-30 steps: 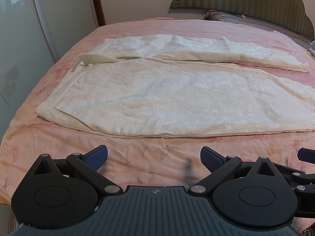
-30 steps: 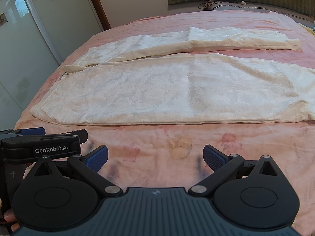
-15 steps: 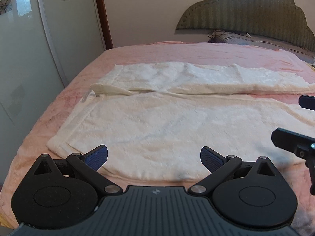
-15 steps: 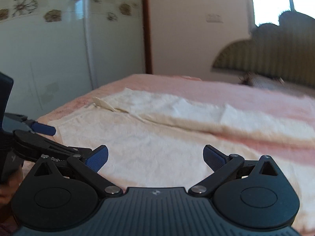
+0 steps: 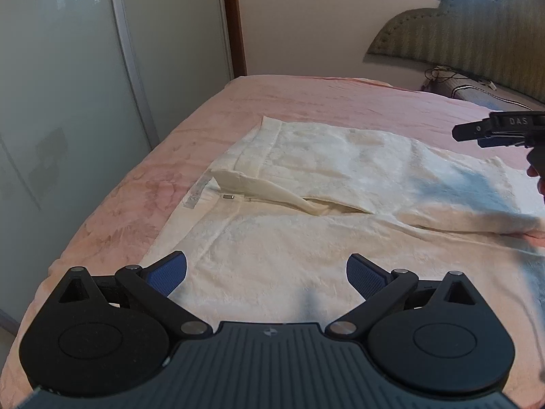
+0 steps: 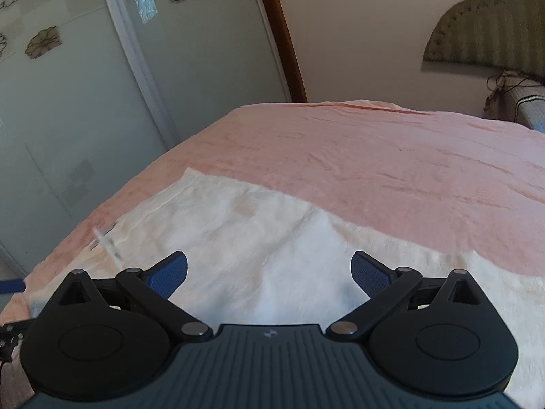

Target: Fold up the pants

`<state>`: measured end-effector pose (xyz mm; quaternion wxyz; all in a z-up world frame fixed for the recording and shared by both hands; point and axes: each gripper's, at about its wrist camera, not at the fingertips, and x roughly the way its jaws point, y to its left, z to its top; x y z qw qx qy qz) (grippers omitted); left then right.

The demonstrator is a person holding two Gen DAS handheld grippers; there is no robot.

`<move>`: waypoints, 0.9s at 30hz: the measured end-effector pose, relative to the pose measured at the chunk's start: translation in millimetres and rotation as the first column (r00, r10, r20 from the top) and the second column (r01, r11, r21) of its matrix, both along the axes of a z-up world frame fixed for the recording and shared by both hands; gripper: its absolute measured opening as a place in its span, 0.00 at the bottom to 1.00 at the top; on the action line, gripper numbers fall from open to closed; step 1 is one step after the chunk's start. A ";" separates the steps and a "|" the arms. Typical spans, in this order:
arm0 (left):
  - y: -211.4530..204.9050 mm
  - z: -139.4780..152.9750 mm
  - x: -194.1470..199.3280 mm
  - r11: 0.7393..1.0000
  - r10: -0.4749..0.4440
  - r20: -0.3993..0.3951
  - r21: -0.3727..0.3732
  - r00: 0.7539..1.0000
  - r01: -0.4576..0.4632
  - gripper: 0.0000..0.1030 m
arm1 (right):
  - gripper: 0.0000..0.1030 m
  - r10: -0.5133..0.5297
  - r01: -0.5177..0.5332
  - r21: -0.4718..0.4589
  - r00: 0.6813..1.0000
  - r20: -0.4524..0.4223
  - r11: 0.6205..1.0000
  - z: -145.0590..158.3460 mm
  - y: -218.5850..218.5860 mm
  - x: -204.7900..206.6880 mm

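Cream white pants [image 5: 306, 225] lie flat on a pink bed [image 5: 340, 102], waistband to the left, legs running off to the right. A white label [image 5: 196, 194] sticks out at the waist. My left gripper [image 5: 266, 272] is open and empty, low over the near leg close to the waist. My right gripper [image 6: 269, 269] is open and empty, over the far leg of the pants [image 6: 238, 238]. Its body shows at the right edge of the left wrist view [image 5: 500, 131].
Frosted sliding wardrobe doors [image 5: 68, 85] with flower prints stand along the left of the bed. A padded green headboard [image 5: 477, 41] and a pillow with cables [image 5: 477, 92] are at the far right. The bed's left edge [image 5: 112, 218] drops off near the waistband.
Both grippers have moved forward and left from the bed's near edge to over the pants. The right one went farther, past the near leg to the far leg. Both stayed open.
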<state>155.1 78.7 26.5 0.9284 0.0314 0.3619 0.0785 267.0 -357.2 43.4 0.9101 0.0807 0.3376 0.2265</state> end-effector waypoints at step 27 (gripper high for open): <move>44.4 2.7 193.9 0.804 0.085 -0.003 -0.590 0.996 -0.070 0.99 | 0.09 0.584 -0.260 -0.725 0.777 0.234 0.637 -33.4 127.8 -60.1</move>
